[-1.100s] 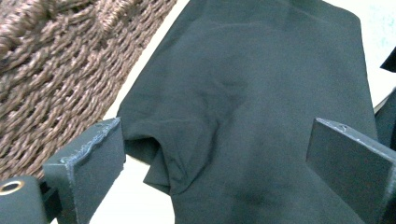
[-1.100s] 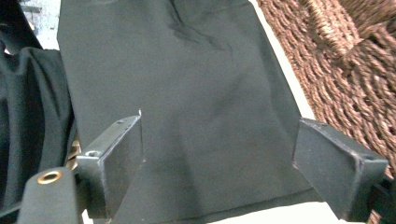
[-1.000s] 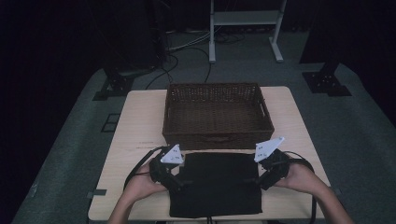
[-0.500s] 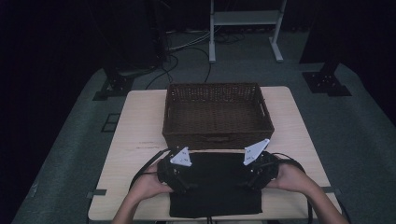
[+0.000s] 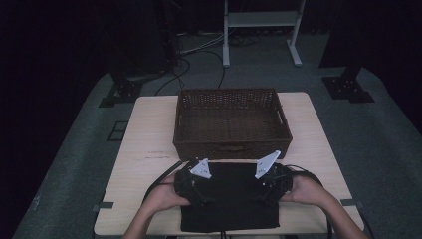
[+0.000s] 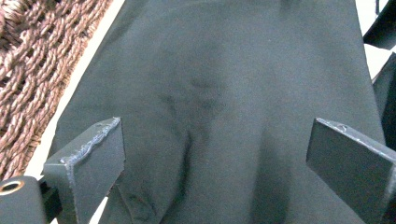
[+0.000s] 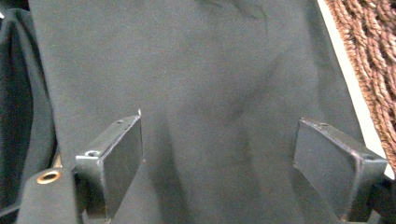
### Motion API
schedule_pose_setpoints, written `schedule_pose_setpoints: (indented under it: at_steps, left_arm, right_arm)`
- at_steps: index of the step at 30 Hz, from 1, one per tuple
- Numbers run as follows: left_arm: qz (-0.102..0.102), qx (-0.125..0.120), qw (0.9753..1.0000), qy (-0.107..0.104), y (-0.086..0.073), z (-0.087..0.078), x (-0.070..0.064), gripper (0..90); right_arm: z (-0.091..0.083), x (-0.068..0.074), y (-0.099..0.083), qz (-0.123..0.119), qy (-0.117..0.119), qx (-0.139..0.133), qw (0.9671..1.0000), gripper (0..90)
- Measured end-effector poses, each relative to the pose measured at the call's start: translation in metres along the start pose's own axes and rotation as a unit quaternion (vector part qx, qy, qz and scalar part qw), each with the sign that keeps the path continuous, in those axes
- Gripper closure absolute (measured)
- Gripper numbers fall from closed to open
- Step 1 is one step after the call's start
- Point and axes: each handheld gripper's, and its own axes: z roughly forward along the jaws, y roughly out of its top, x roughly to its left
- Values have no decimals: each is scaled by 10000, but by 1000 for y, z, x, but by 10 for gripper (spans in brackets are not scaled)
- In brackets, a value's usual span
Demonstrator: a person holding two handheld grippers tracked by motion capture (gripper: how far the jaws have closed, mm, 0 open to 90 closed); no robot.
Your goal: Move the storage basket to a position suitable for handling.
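Observation:
A dark folded cloth [image 5: 230, 199] lies flat at the table's front edge, just in front of a brown wicker basket [image 5: 231, 122]. My left gripper [image 5: 199, 183] rests over the cloth's left side and my right gripper [image 5: 264, 185] over its right side, facing each other. In the left gripper view the cloth [image 6: 224, 107] spreads under wide-apart jaws, the gripper [image 6: 217, 154] open with nothing pinched. The right gripper view has the same cloth [image 7: 196, 93] beneath its open gripper [image 7: 217, 154]. Small creases run across the fabric between the jaws.
The basket's woven wall [image 6: 28, 65] sits close to the cloth's far edge, also at the right of the right gripper view [image 7: 369, 60]. Bare tabletop [image 5: 144, 144] lies left and right of the basket. Cables trail off the table's front.
Both grippers have moved inward from the cloth's outer edges toward its middle and lowered onto it. The cloth and basket have stayed in place.

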Motion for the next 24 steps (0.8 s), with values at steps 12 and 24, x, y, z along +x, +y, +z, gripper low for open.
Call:
schedule_pose_setpoints:
  at_steps: [12, 24]
  left_arm:
    - [-12, 137, 9998, -142, 0, 11, 3, 38]
    - [-41, 528, 9980, -355, 2, 35, 8, 38]
  right_arm:
    - [15, 1, -5, 58, 154, 176, 9997, 152]
    - [31, 0, -10, 76, 172, 484, 9987, 137]
